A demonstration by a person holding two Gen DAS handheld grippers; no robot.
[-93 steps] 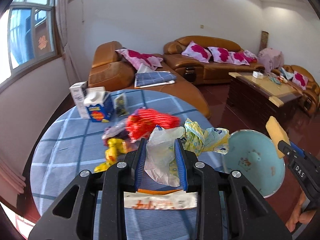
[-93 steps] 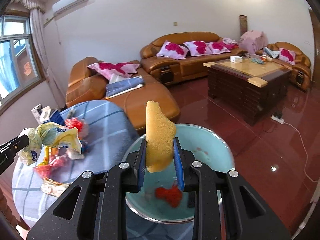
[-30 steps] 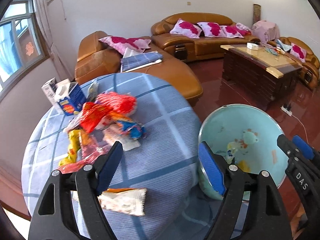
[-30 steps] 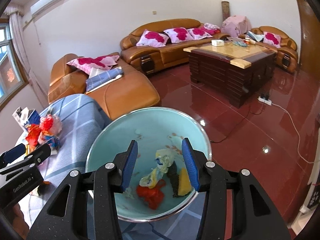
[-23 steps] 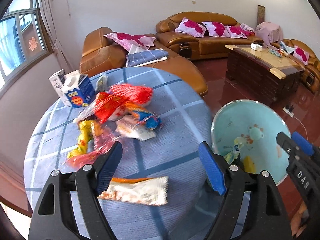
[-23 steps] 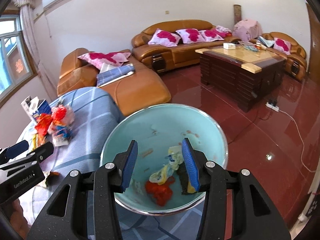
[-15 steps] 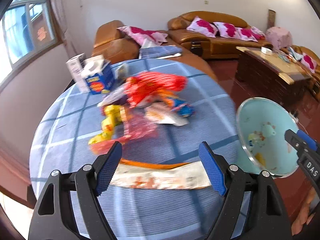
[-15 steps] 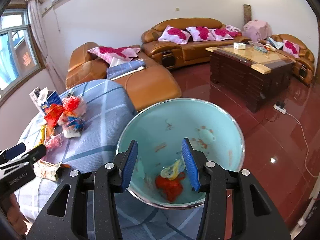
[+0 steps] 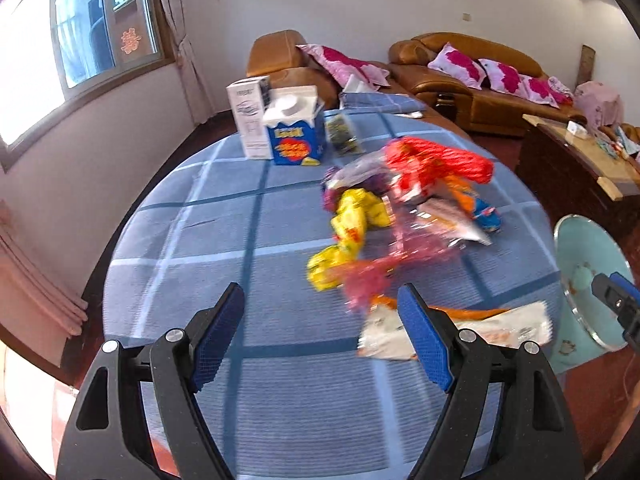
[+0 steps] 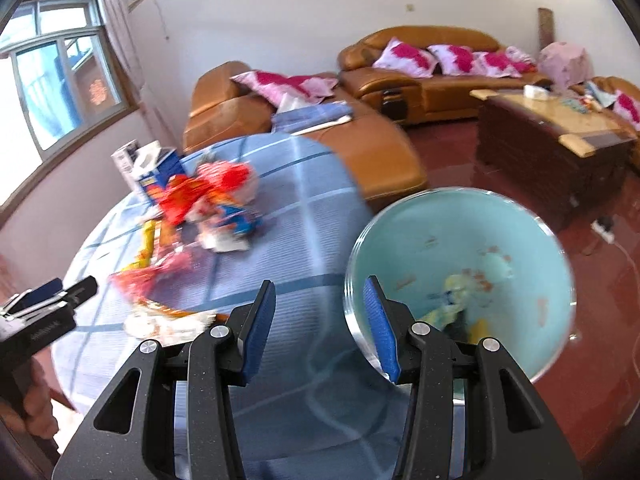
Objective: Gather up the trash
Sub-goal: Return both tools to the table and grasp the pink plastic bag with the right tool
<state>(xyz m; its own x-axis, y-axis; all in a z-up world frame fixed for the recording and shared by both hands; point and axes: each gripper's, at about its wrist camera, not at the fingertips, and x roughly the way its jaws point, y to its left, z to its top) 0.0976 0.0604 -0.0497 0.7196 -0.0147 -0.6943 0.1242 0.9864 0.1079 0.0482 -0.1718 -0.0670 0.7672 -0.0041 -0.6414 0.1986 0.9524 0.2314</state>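
A pile of wrappers lies on the blue checked tablecloth (image 9: 224, 216): a red net bag (image 9: 436, 160), a yellow wrapper (image 9: 352, 232), a pink wrapper (image 9: 384, 268) and a flat white and orange packet (image 9: 480, 330). My left gripper (image 9: 320, 296) hangs open over bare cloth, left of and just short of the pile, with nothing between its fingers. My right gripper (image 10: 320, 286) is open and empty over the table edge, beside the light blue bin (image 10: 440, 232). The bin holds crumpled wrappers (image 10: 456, 292). The blurred pile (image 10: 208, 196) also shows in the right wrist view.
A blue tissue box (image 9: 296, 136), a white carton (image 9: 250, 120) and a small packet (image 9: 342, 136) stand at the table's far side. Brown sofas (image 10: 424, 60) and a dark coffee table (image 10: 552, 136) fill the room beyond. A hand (image 10: 32, 412) holds the left gripper (image 10: 72, 286).
Three seconds ago the left gripper held a plastic bag and the right a yellow sponge; both are now empty. Over the last second both grippers swung left, away from the bin and over the table.
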